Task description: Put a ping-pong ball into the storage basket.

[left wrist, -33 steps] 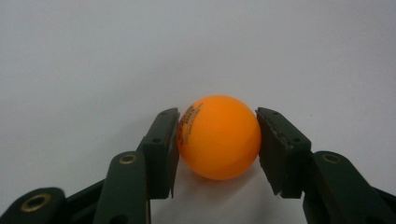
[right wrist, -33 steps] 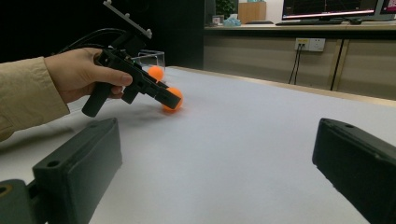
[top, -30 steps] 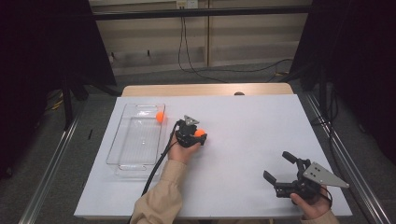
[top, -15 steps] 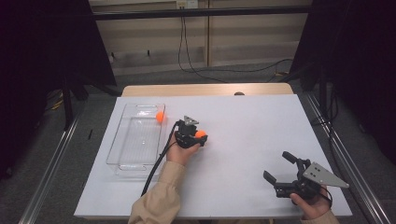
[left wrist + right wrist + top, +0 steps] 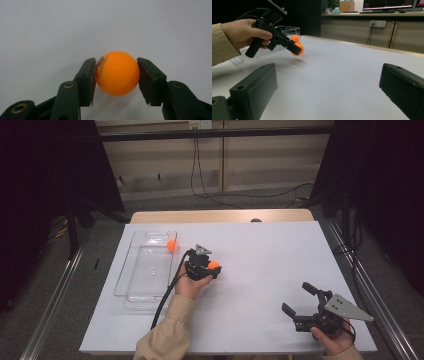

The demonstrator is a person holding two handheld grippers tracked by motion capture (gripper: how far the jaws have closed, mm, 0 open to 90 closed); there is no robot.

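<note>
An orange ball [image 5: 117, 73] is clamped between the two black jaws of my left gripper [image 5: 116, 61], with a pad pressed on each side. In the high view that gripper [image 5: 213, 267] hangs just right of a clear plastic tray [image 5: 131, 275], and the held ball [image 5: 214, 265] sits a little above the white tabletop. A second orange ball [image 5: 171, 245] lies in the tray's far corner. My right gripper [image 5: 298, 298] stands open near the front right of the table, with nothing between its jaws. Its own view shows the left gripper [image 5: 295, 50] with the ball [image 5: 298, 48].
A white sheet [image 5: 260, 265] covers the table, with a strip of bare wood [image 5: 220, 216] along the far edge. The left gripper's cable [image 5: 167, 292] trails toward the front edge. Dark floor and metal rails flank both sides.
</note>
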